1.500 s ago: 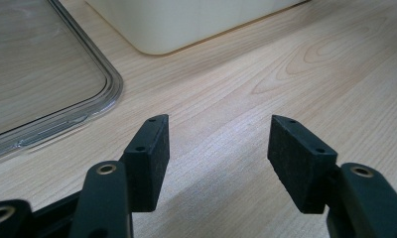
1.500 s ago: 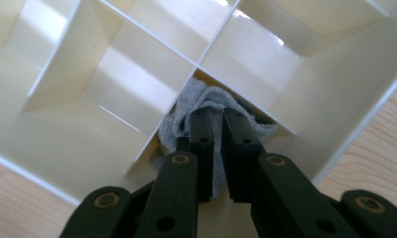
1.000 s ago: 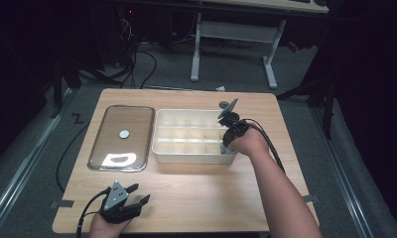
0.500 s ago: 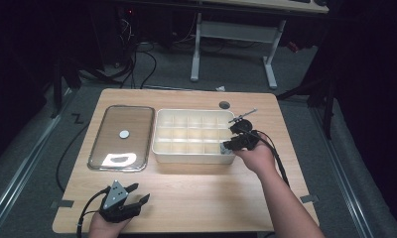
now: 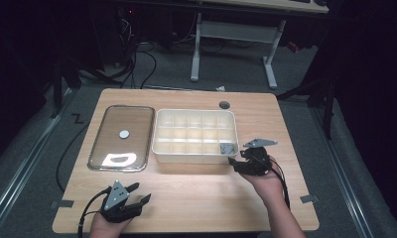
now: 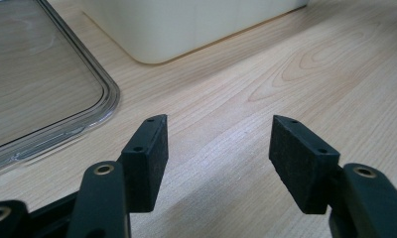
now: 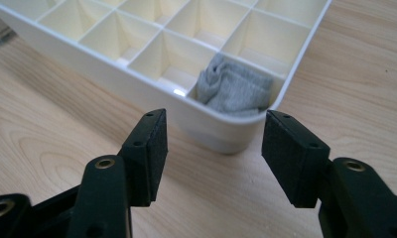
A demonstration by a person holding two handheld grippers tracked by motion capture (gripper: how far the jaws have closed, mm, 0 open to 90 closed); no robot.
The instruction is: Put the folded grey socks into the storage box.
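We judge the placing step done: the grey cloth (image 7: 234, 91) lies bunched in the corner cell of the box (image 5: 159, 147), at the lower right of the box in the high view. The right gripper (image 7: 214, 144) sits just below that corner, right of frame centre in the high view, jaws spread and empty, apart from the box wall. The left gripper (image 6: 217, 148) rests at the lower left of the table (image 5: 196, 198), jaws likewise spread, holding nothing. The lid (image 5: 121, 138) lies flat just left of the box. We judge that what is left is to fit the lid on the box, if closing is intended; the other cells appear empty.
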